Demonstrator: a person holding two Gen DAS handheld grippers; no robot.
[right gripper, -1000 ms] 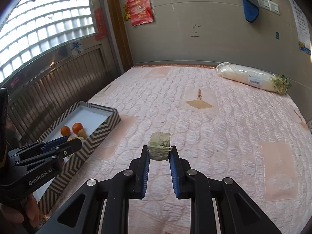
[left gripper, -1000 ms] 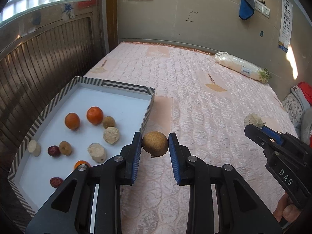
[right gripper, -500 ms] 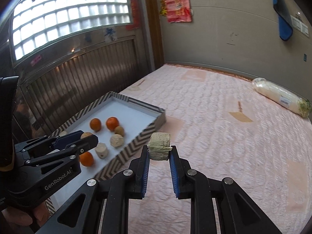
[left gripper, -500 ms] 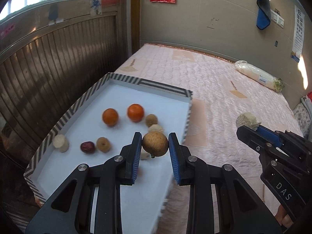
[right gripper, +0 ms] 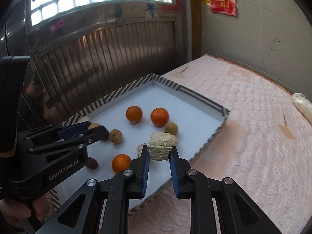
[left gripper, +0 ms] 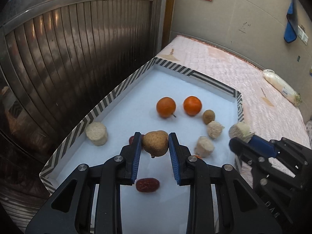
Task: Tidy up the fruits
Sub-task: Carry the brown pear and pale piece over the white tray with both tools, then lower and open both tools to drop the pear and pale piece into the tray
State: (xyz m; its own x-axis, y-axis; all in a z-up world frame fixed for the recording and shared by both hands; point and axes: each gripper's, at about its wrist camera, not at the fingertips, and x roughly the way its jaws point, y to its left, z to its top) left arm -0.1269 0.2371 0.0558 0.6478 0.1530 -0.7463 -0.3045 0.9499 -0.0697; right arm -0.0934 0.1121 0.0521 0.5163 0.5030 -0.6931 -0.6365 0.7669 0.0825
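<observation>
My left gripper (left gripper: 155, 141) is shut on a round brown fruit (left gripper: 155, 143) and hangs over the white floor of the striped-rim tray (left gripper: 109, 99). My right gripper (right gripper: 159, 149) is shut on a pale fibrous cylinder chunk (right gripper: 159, 148), above the tray's near right part. In the left wrist view the right gripper (left gripper: 241, 138) enters from the right with that chunk (left gripper: 239, 129) over the tray's right rim. Inside the tray lie two oranges (left gripper: 165, 107) (left gripper: 192, 105), a third orange (right gripper: 121, 163), small brown fruits (left gripper: 208, 116), pale chunks (left gripper: 97, 130) and red dates (left gripper: 147, 184).
The tray sits at the left edge of a pink quilted mattress (right gripper: 253, 128), against a dark ribbed metal panel (left gripper: 68, 58). A wrapped white bundle (left gripper: 280, 86) lies far back on the mattress by the wall. A hand (right gripper: 29, 212) holds the left gripper's handle.
Both grippers have swung left from over the mattress to over the tray, each keeping its grip. The tray now fills the middle of both views.
</observation>
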